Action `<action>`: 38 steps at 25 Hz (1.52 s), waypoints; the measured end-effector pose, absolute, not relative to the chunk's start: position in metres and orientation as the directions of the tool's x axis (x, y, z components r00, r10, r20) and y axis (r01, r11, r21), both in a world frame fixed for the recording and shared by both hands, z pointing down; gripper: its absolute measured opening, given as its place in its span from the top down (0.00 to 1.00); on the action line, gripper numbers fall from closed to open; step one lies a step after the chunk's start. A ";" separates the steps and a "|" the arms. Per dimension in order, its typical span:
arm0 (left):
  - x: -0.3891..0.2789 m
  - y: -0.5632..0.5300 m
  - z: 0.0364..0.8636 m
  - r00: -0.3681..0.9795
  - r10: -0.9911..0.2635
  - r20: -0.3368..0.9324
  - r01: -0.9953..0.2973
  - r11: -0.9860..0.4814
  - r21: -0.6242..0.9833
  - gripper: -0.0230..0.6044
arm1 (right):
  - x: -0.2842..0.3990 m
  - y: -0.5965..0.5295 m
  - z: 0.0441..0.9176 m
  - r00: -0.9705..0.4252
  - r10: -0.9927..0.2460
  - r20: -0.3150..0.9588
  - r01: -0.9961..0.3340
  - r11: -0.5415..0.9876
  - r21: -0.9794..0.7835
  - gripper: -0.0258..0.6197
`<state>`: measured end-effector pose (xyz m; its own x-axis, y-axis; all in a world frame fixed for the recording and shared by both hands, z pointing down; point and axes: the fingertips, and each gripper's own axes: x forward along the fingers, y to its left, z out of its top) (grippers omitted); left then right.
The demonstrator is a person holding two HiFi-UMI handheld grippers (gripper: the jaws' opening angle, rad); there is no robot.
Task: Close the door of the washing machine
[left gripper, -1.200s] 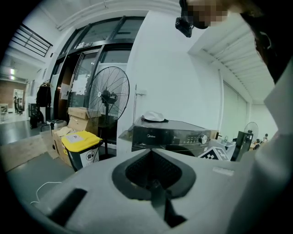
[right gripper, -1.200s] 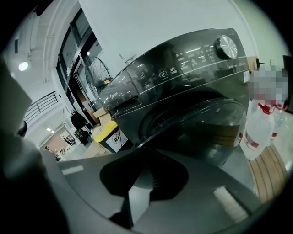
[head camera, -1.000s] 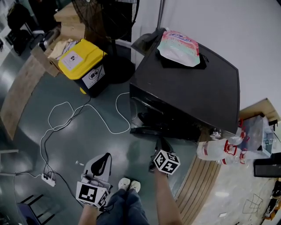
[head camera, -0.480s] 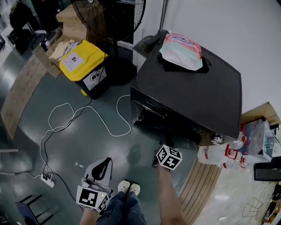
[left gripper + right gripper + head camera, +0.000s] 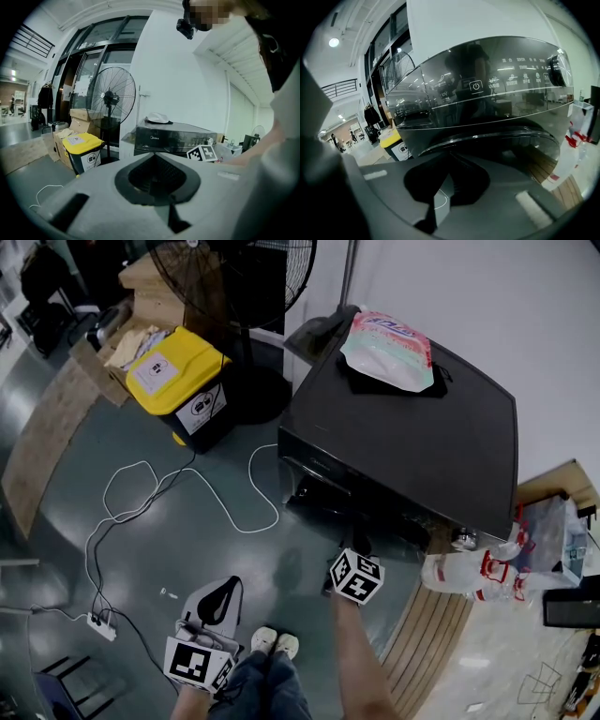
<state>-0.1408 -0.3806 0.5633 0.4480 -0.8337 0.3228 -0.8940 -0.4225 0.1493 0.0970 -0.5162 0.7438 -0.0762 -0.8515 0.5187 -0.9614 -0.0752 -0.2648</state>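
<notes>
The black washing machine (image 5: 412,427) stands against the white wall, its front facing me. Its round door (image 5: 328,501) lies close against the front; I cannot tell if it is latched. My right gripper (image 5: 360,545) is shut and empty, its tip at the lower edge of the front by the door. In the right gripper view the shut right gripper (image 5: 452,157) sits just under the door's glossy curved rim (image 5: 497,140), below the control panel (image 5: 497,84). My left gripper (image 5: 225,585) hangs low over the floor, shut and empty, far from the machine (image 5: 173,137).
A detergent pouch (image 5: 389,348) lies on the machine's top. A yellow-lidded bin (image 5: 178,381) and a standing fan (image 5: 234,277) are to the left. A white cable (image 5: 187,493) runs across the floor to a power strip (image 5: 101,622). Plastic bottles (image 5: 478,568) sit right of the machine.
The right gripper has moved in toward the machine's front, and the door that stuck out at the bottom has swung in against the machine. The left gripper has stayed put.
</notes>
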 end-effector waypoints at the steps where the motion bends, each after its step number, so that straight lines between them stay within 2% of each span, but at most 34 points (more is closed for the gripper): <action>1: -0.140 -0.381 0.563 0.449 -0.834 0.321 -0.893 -0.424 0.149 0.95 | 0.097 -0.517 0.744 -0.074 -0.852 0.518 -0.962 -0.077 -0.263 0.95; 14: -0.133 -0.381 0.558 0.463 -0.829 0.313 -0.886 -0.439 0.149 0.95 | 0.097 -0.518 0.740 -0.119 -0.849 0.514 -0.974 0.001 -0.225 0.94; 19: -0.129 -0.380 0.548 0.475 -0.828 0.298 -0.880 -0.452 0.147 0.95 | 0.100 -0.518 0.708 -0.110 -0.880 0.462 -0.974 0.002 -0.226 0.94; 26: -0.116 -0.393 0.507 0.509 -0.830 0.228 -0.860 -0.494 0.126 0.95 | 0.107 -0.499 0.619 -0.100 -0.938 0.331 -0.977 0.029 -0.211 0.94; 38: -0.053 -0.417 0.375 0.617 -0.787 -0.004 -0.787 -0.617 0.031 0.95 | 0.162 -0.429 0.413 -0.009 -1.000 0.004 -0.990 0.008 -0.141 0.94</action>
